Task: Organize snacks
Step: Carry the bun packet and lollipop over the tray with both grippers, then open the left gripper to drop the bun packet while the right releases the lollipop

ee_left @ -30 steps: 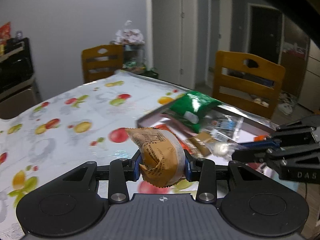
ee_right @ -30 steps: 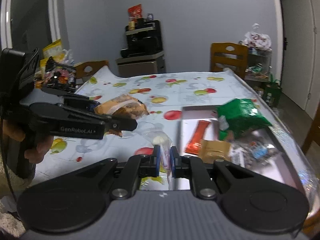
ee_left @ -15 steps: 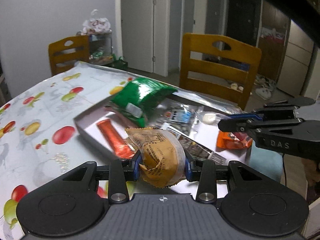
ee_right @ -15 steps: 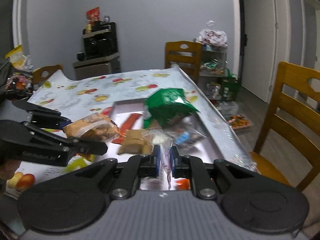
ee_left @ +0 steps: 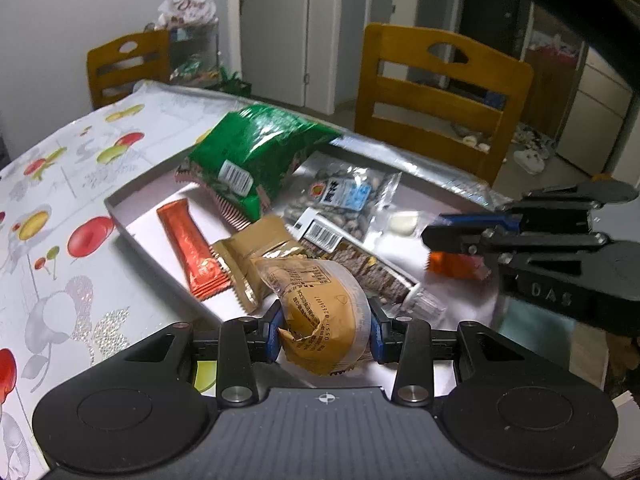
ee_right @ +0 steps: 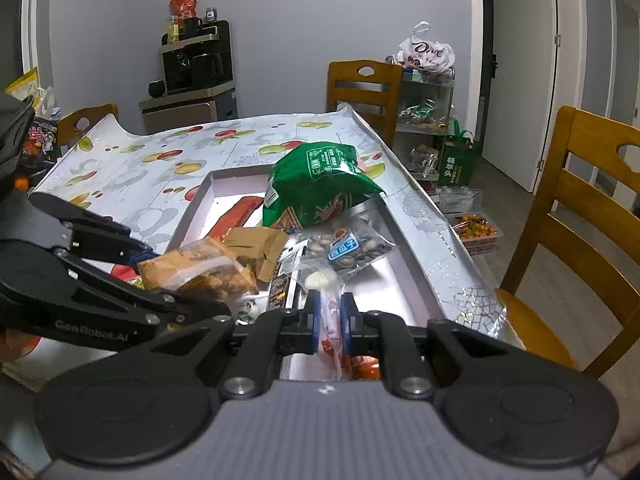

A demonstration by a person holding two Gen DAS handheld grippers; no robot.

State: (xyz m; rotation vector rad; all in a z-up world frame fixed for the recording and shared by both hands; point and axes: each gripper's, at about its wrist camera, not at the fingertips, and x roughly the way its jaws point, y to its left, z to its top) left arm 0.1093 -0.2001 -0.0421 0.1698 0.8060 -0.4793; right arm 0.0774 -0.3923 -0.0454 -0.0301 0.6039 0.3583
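a: over on the left of the fruit-print tablecloth [ee_left: 60, 216], what was lying about?

b: only bare cloth. next came the near wall of the shallow tray [ee_left: 132, 220], with an orange-red bar [ee_left: 192, 252] flat inside it and a green crinkly bag [ee_left: 256, 148] propped over the far end.

a: and the left gripper [ee_left: 325, 330]?

b: it was partly closed, both pads pressing the sides of a tan pastry packet [ee_left: 320, 312] and holding it above the tray's near edge. the film had dented where it was pinched, so i judged it light, soft and easy to crush. a grip across the middle seemed right, with no more squeeze than that.

a: further right?

b: a clear bag of seeds [ee_left: 340, 200] and a long dark bar [ee_left: 360, 264] lay in the middle of the tray, an orange wrapper [ee_left: 456, 266] beyond them.

a: the right gripper [ee_right: 330, 322]?

b: its jaws were almost together, nipping the edge of a thin clear packet [ee_right: 330, 312] with a white lump near its top. it hung over the tray too. the film looked slick and floppy, so i'd expect it to droop or slide out. holding it by the sealed edge seemed sensible.

a: so both snacks were ready to set down?

b: that was my reading. neither had touched the tray floor yet.
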